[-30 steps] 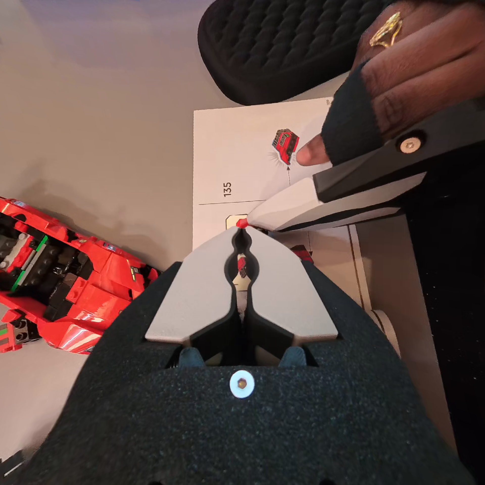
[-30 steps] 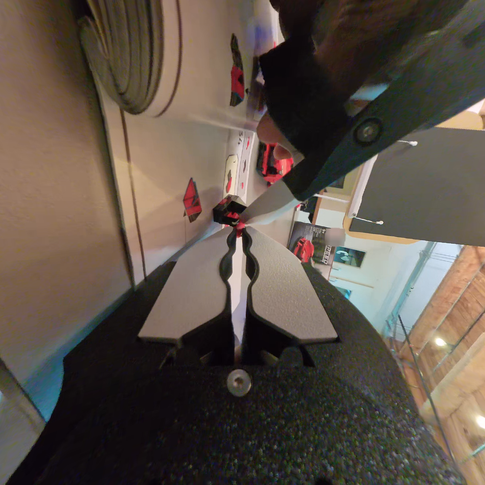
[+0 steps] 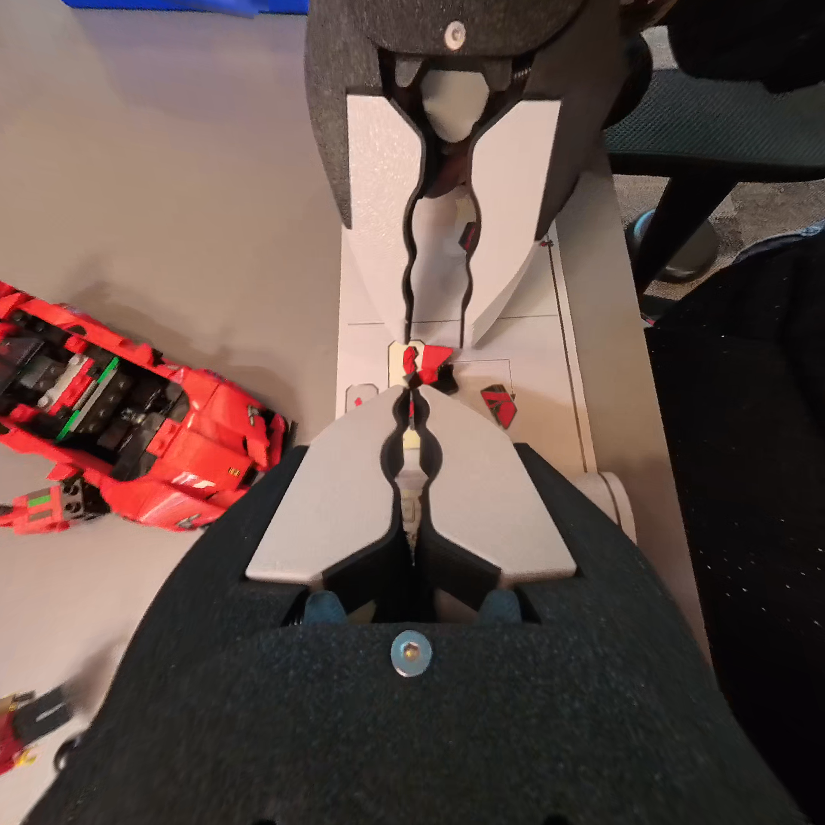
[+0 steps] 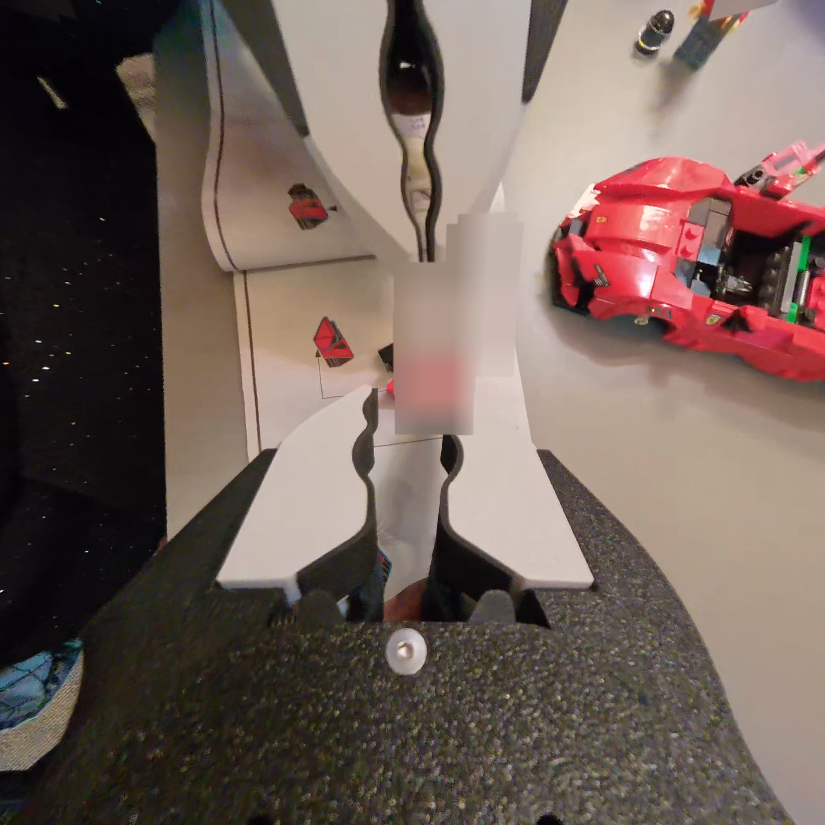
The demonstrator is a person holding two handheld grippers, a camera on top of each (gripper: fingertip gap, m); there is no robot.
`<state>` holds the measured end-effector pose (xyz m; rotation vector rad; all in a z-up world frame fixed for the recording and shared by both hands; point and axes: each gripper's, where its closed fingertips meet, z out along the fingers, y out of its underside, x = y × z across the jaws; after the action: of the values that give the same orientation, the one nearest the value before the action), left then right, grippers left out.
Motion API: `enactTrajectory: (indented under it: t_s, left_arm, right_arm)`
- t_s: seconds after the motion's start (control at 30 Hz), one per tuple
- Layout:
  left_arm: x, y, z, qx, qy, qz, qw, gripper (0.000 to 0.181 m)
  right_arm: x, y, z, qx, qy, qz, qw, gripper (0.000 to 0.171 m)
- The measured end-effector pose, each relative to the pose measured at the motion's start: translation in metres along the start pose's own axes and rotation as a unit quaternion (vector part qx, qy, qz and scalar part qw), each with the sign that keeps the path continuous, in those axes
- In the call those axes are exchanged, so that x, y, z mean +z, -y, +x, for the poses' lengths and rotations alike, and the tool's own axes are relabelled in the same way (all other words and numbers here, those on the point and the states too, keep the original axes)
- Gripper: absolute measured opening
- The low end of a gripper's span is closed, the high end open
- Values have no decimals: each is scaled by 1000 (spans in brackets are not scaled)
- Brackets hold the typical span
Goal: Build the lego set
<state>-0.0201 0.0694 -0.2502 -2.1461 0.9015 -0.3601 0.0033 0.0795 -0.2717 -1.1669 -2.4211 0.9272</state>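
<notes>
My left gripper is shut on a small red and black lego piece and holds it over the open instruction booklet. My right gripper faces it head on from the far side. Its fingers are apart, with their tips right at the piece. In the right wrist view my right gripper is open. The left gripper comes in from the top, shut. A blurred patch hides most of the piece there. The partly built red lego car lies on the table to the left.
The car shows at the right in the right wrist view. Loose small lego parts lie at the near left. A black wheel and a minifigure are past the car. A black chair stands off the table's right edge.
My right gripper has swung round from the side to face the left gripper head on, and its fingers have opened. The left gripper still holds the small piece.
</notes>
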Motion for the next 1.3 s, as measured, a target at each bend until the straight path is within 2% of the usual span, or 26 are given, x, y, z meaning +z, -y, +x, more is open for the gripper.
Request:
enactTrajectory:
  t_s: [0.27, 1.03, 1.17, 1.3]
  left_arm:
    - [-16, -2, -2, -38, -6, 16, 999, 3]
    - [10, -15, 10, -46, -30, -36, 998, 3]
    - [15, -17, 9, -47, -33, -45, 997, 2]
    - [19, -17, 7, -44, -27, -44, 998, 2]
  right_arm:
    - [2, 2, -2, -11, 25, 15, 1000, 24]
    - [6, -3, -2, -15, 33, 11, 999, 23]
    - [8, -4, -1, -22, 31, 2, 999, 15]
    - [7, -2, 1, -48, 20, 1, 999, 15]
